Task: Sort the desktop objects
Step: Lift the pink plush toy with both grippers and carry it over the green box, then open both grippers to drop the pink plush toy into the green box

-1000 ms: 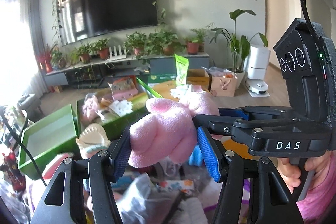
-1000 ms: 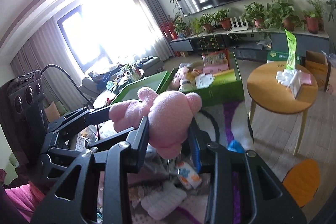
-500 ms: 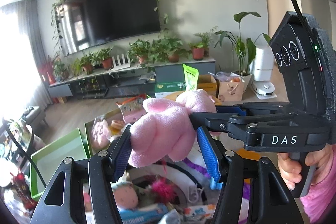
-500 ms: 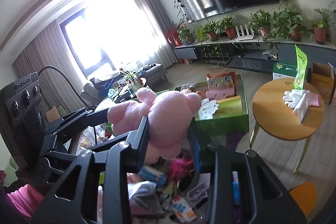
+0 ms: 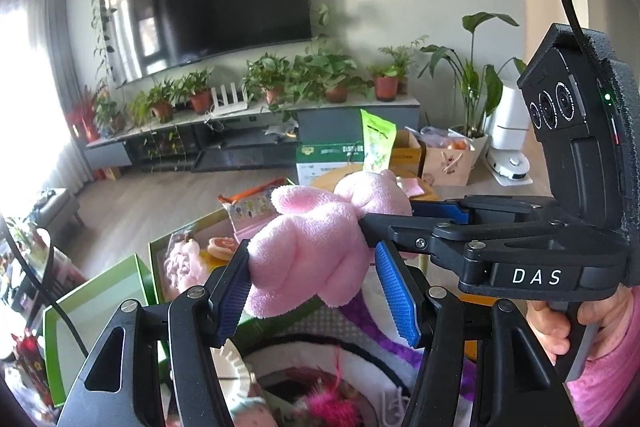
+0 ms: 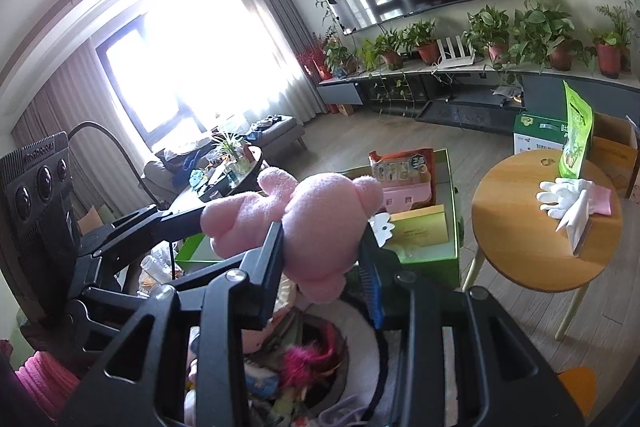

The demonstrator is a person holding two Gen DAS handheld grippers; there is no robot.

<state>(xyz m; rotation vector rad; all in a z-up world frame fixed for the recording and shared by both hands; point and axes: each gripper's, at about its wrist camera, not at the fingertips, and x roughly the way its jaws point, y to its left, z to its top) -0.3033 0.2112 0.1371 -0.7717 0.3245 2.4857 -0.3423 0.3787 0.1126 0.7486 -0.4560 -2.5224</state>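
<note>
Grippers of ours, left gripper [image 5: 316, 291] and right gripper [image 6: 326, 263], both pinch one pink plush toy [image 5: 308, 251] above the green box [image 6: 450, 251], round wooden table [image 6: 520, 227] beside it.

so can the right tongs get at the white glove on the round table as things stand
Probably not yet: the right tongs are shut on the pink plush toy, which the left tongs also grip. The white glove lies in the open on the round table, so only the full grip blocks it.
</note>
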